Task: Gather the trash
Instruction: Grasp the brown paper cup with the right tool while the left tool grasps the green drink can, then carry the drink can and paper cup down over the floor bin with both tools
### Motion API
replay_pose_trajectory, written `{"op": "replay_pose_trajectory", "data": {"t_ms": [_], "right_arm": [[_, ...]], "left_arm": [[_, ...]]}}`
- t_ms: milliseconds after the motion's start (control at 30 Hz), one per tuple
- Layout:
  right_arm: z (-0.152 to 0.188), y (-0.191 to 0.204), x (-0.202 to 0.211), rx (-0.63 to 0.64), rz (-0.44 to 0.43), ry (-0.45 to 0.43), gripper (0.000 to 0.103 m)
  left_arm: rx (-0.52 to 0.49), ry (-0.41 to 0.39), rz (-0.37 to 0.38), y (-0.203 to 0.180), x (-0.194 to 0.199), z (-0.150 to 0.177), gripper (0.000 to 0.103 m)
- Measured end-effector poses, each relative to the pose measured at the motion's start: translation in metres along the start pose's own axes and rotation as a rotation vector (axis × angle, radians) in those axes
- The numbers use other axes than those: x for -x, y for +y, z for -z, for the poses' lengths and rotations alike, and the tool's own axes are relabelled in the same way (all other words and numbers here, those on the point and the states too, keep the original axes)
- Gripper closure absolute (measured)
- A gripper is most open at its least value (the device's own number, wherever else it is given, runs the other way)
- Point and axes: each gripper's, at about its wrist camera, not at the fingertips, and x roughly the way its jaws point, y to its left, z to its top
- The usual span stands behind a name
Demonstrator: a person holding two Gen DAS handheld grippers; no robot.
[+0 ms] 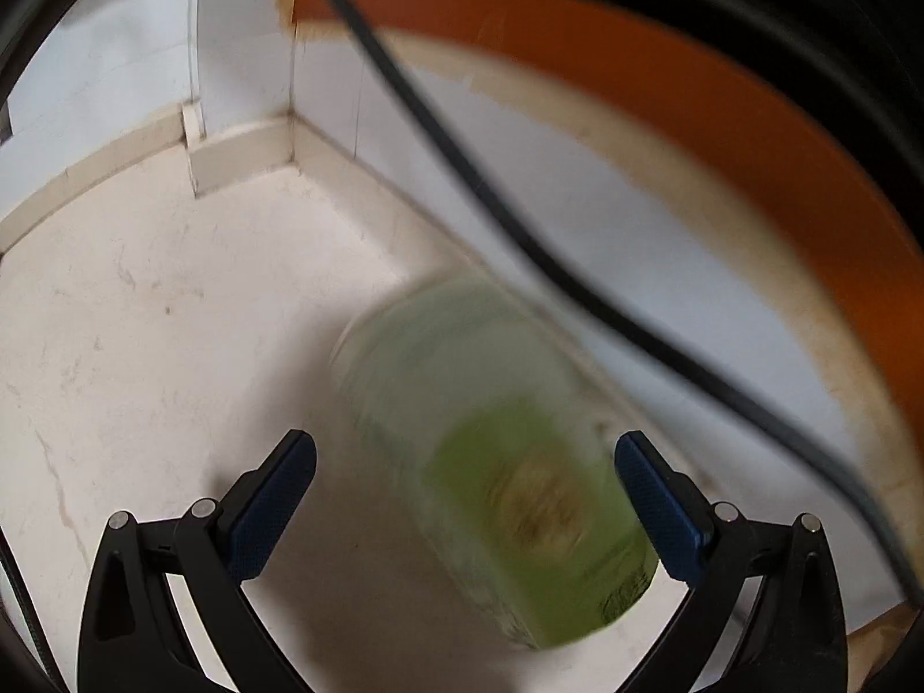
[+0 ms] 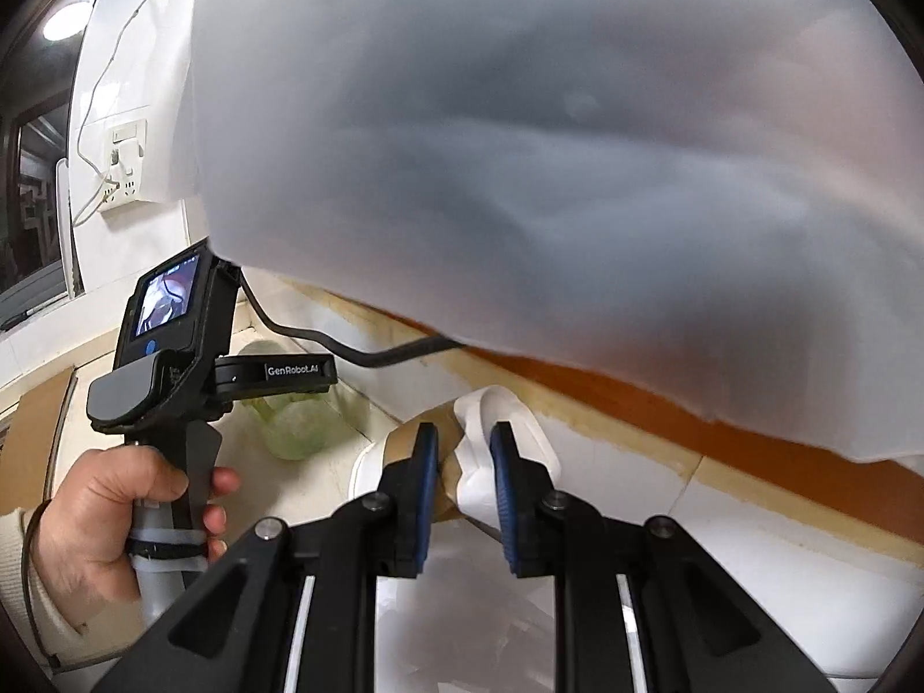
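Pale floor under wide left tool (image 1: 465, 456) shows blurred bottle (image 1: 496, 462); right tool (image 2: 462, 450) pinches white bag (image 2: 520, 173).

A pale, marbled floor (image 1: 173, 346) meets white walls (image 1: 242, 46) at a corner, with a cream skirting (image 1: 242, 156) running along the base. Higher up, an orange band (image 1: 693, 92) crosses the wall above a tan stripe. A black cable (image 1: 462, 173) sweeps across the left view. In the right view, a wall socket (image 2: 124, 167) with a thin white wire (image 2: 95, 92) plugged in sits beside a dark window (image 2: 34, 202), and a ceiling lamp (image 2: 66, 20) glows.
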Motion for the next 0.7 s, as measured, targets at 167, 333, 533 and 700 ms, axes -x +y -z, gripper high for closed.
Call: {"op": "replay_pose_trajectory", "data": {"t_ms": [167,333,533,700], "right_arm": [[-0.003,0.000,-0.006,-0.014,-0.008,0.019,0.085],[-0.003,0.005,0.001,-0.014,-0.017,0.035,0.085],[-0.008,0.008,0.025,-0.014,-0.022,0.043,0.085],[-0.009,0.022,0.054,-0.024,-0.035,0.065,0.085]], "left_arm": [[-0.041,-0.002,-0.016,0.005,0.005,0.006,0.042],[-0.014,0.002,0.028,0.015,0.020,0.012,0.048],[-0.037,-0.012,0.054,0.022,0.058,0.023,0.049],[-0.068,-0.039,0.115,0.020,0.117,0.049,0.049]]}}
